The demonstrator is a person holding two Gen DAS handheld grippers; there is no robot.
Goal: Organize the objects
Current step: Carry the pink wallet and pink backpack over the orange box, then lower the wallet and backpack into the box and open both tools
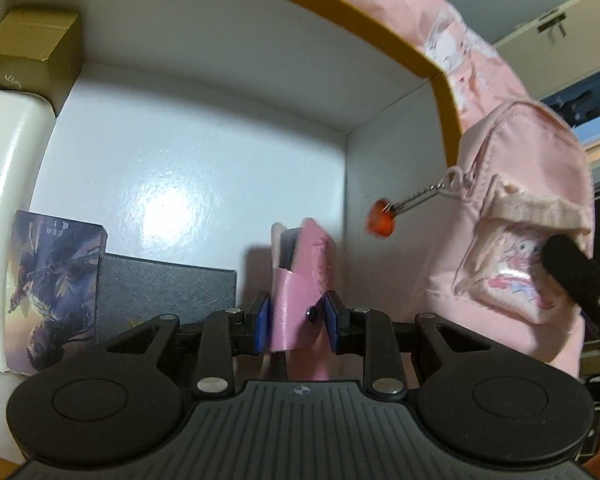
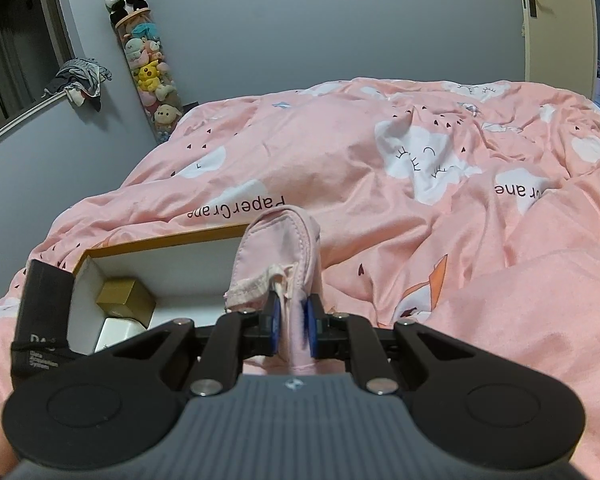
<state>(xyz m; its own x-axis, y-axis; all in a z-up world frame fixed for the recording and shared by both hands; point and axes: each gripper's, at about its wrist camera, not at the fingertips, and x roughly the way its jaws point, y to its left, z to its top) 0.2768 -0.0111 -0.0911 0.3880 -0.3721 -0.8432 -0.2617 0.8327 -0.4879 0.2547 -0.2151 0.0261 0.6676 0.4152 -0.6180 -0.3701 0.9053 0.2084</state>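
Tools [image 1: 296, 326] [image 2: 293, 330] level, each gripping pink.

1. The backpack [image 1: 512, 184] is light pink, with a pink cartoon picture on its pocket.
2. A small orange charm [image 1: 380, 222] hangs at 9 o'clock from the pocket.
3. The little case [image 1: 300, 280] is shiny pink with a dark snap.
4. The box [image 1: 446, 92] is white inside with a yellow-brown rim.
5. The small cube [image 1: 32, 56] at 10 o'clock is gold.
6. The card [image 1: 54, 292] is purple with a drawn figure.
7. The blanket [image 2: 420, 168] is pink with white sleepy-face clouds.
8. The finger pads [image 1: 262, 322] are blue.
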